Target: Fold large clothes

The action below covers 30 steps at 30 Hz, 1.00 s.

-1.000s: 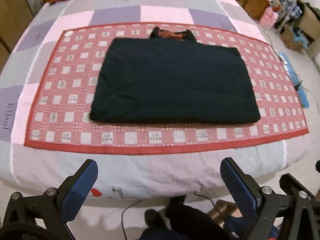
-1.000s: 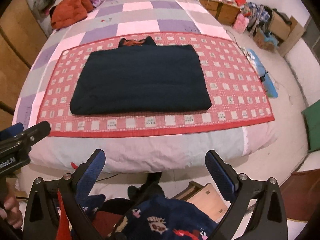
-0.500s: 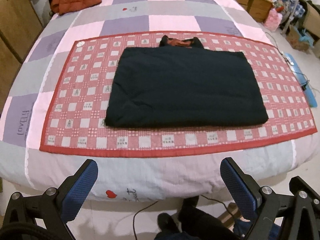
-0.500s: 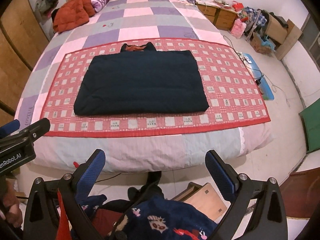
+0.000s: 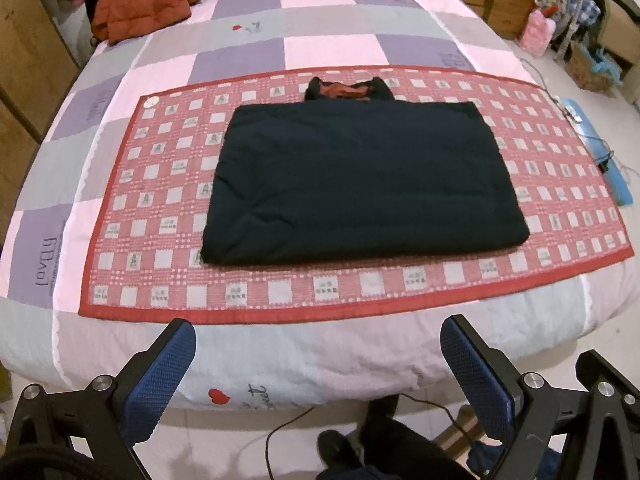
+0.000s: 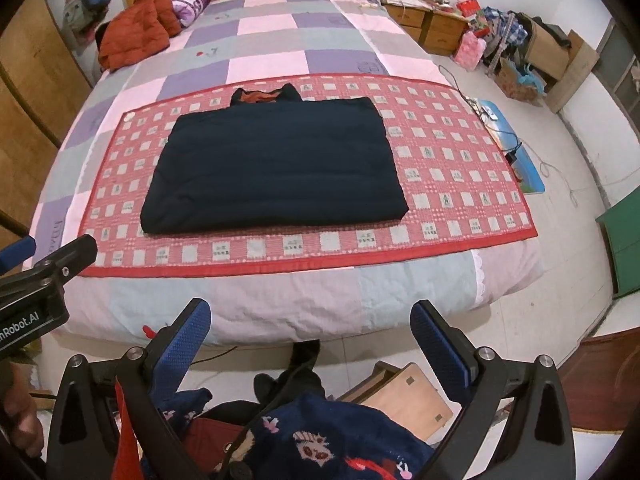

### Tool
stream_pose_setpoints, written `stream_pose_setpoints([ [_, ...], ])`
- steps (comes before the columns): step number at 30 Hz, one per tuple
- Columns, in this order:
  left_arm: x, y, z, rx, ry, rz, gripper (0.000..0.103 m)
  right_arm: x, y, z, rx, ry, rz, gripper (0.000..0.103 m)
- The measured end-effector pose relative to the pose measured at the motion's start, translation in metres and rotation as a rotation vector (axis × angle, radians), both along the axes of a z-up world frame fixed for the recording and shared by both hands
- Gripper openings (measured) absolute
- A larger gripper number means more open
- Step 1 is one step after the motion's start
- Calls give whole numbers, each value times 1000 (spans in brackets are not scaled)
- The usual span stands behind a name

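Observation:
A dark navy garment (image 5: pixel 360 184) (image 6: pixel 276 168) lies folded into a flat rectangle on the red checked mat (image 5: pixel 160 208) (image 6: pixel 440 176) on the bed. Its collar with a rust-red lining (image 5: pixel 346 90) (image 6: pixel 262 96) pokes out at the far edge. My left gripper (image 5: pixel 316 364) hangs open off the near bed edge, nothing between its blue pads. My right gripper (image 6: pixel 310 344) is also open and empty, held further back over the floor. The left gripper's tip (image 6: pixel 60 256) shows at the left of the right wrist view.
An orange-red jacket (image 6: pixel 132 36) and a purple pillow (image 6: pixel 188 2) lie at the head of the bed. Wooden nightstands (image 6: pixel 424 24), boxes and clutter line the right wall. A cable (image 5: pixel 288 428), a wooden board (image 6: pixel 408 400) and the person's dark-trousered legs are below on the floor.
Both grippers have drawn back and up from the bed, so the garment looks smaller and more of the room shows. The garment has not moved.

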State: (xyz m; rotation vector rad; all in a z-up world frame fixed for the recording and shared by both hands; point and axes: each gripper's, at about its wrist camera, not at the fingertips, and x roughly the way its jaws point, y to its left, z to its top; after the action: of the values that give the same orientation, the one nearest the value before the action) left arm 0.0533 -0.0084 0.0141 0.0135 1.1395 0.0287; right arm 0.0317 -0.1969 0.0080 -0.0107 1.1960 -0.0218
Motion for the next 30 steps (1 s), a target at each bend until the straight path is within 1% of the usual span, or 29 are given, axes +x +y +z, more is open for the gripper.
stream_pose_setpoints([
  [10,8,-14,-9,10,35,-8,101,6,-10,-6,2,14,-4,102],
  [16,9,-15,-9,10,33,-11,101,7,-8,-7,2,14,-8,102],
  [21,12,-19,-17,12,36,-23,101,9,-18,-15,2,22,-7,102],
  [30,13,-20,-18,10,38,-21,101,11,-21,-19,-1,21,-2,102],
])
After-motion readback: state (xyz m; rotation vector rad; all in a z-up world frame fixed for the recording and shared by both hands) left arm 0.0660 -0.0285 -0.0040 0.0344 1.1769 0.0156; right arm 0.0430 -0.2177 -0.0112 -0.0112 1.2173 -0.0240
